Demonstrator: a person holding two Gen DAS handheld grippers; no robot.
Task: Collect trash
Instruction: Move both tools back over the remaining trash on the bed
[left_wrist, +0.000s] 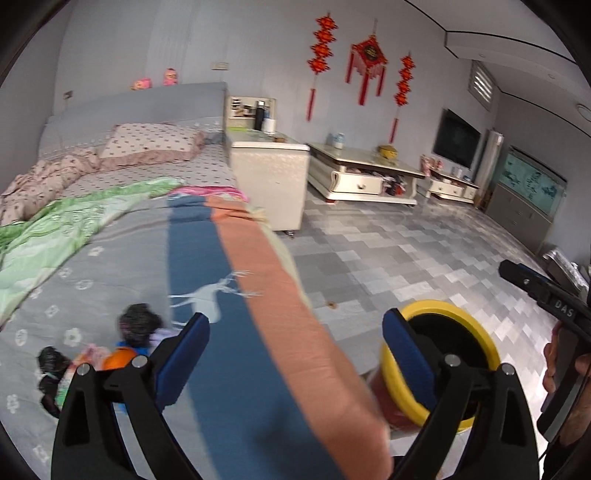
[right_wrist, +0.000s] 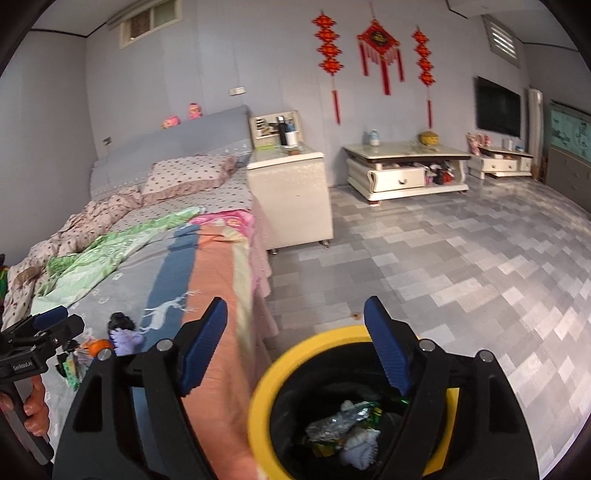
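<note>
Blue-padded jaws of the right gripper (right_wrist: 295, 347) are seen spread wide and empty above the yellow-rimmed bin (right_wrist: 266, 391), which stands on the floor against the bed (right_wrist: 207, 258) at about 5 o'clock in the right wrist view; crumpled wrappers (right_wrist: 343, 424) are already lying inside it. The left gripper (left_wrist: 295, 354) is likewise released, nothing being held between its pads. Remaining trash (left_wrist: 125, 339), a blurred cluster of dark, orange and purple pieces, is left on the bedspread at 8 o'clock in the left wrist view. Soft bedding could be pinched along with a piece, or a light scrap could be dropped between bed and bin, since the bin is set below the mattress edge.
</note>
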